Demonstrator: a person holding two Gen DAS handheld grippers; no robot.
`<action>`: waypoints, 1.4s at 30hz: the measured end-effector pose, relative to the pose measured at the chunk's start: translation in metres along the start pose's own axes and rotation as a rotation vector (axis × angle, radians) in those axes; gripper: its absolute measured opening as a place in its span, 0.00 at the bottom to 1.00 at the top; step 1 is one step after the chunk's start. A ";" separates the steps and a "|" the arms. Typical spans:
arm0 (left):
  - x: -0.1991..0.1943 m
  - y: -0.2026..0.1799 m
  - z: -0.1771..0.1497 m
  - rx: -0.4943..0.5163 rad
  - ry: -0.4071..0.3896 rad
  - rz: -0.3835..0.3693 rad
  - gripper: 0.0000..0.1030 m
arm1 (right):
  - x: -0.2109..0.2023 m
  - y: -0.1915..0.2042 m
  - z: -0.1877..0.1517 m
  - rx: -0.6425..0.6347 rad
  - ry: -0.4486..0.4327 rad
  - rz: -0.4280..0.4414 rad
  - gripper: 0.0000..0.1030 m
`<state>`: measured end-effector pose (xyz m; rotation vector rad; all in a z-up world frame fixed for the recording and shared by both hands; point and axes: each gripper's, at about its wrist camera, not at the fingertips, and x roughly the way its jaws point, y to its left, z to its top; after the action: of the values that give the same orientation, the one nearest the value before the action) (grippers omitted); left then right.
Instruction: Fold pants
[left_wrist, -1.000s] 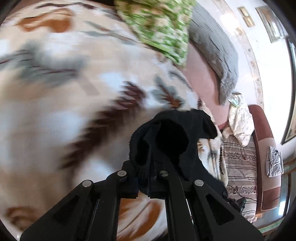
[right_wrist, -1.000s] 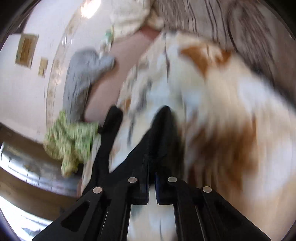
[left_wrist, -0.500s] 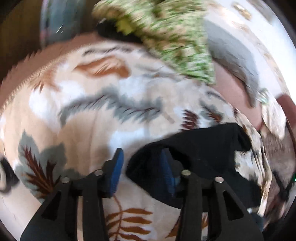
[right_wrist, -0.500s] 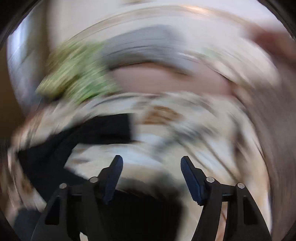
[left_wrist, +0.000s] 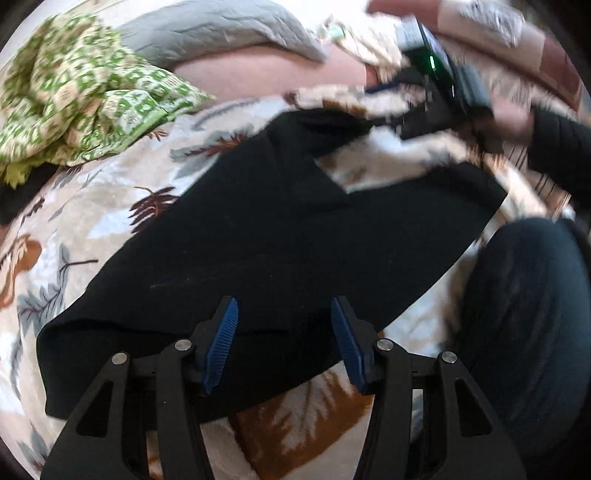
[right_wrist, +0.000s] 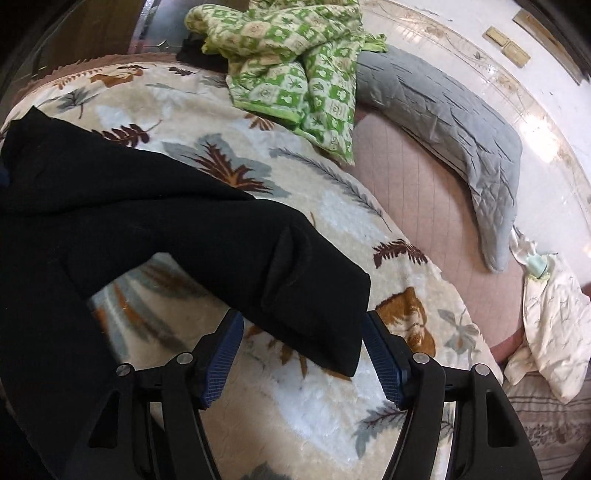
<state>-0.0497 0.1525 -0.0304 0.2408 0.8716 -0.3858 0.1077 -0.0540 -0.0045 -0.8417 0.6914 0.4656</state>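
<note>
Since a second earlier we had released the black pants (left_wrist: 266, 229); both the left gripper (left_wrist: 284, 341) and right gripper (right_wrist: 303, 360) gaped wide, empty. Matte knit lay flat on the plush leaf-print blanket (right_wrist: 332, 229), legs running diagonally.

Leaf-patterned blanket (right_wrist: 332, 206) covering the bed; crumpled green checked quilt (right_wrist: 295, 62) at its far edge, touching a grey quilted pillow (right_wrist: 443, 110); pink sheet (right_wrist: 417, 192) beneath; cream cloth (right_wrist: 550, 325) near the bed's corner.
</note>
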 end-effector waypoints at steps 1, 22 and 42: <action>0.003 -0.001 0.000 0.009 0.000 0.044 0.50 | 0.002 -0.001 0.000 0.001 0.001 -0.001 0.69; -0.029 0.067 0.032 -0.244 -0.121 0.321 0.07 | 0.023 -0.052 0.007 0.280 0.021 -0.079 0.03; 0.058 0.203 0.084 -0.510 0.038 0.267 0.08 | -0.117 -0.136 -0.142 1.018 -0.160 0.160 0.03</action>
<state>0.1279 0.2928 -0.0132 -0.1083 0.9325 0.0958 0.0593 -0.2602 0.0821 0.2078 0.7318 0.2578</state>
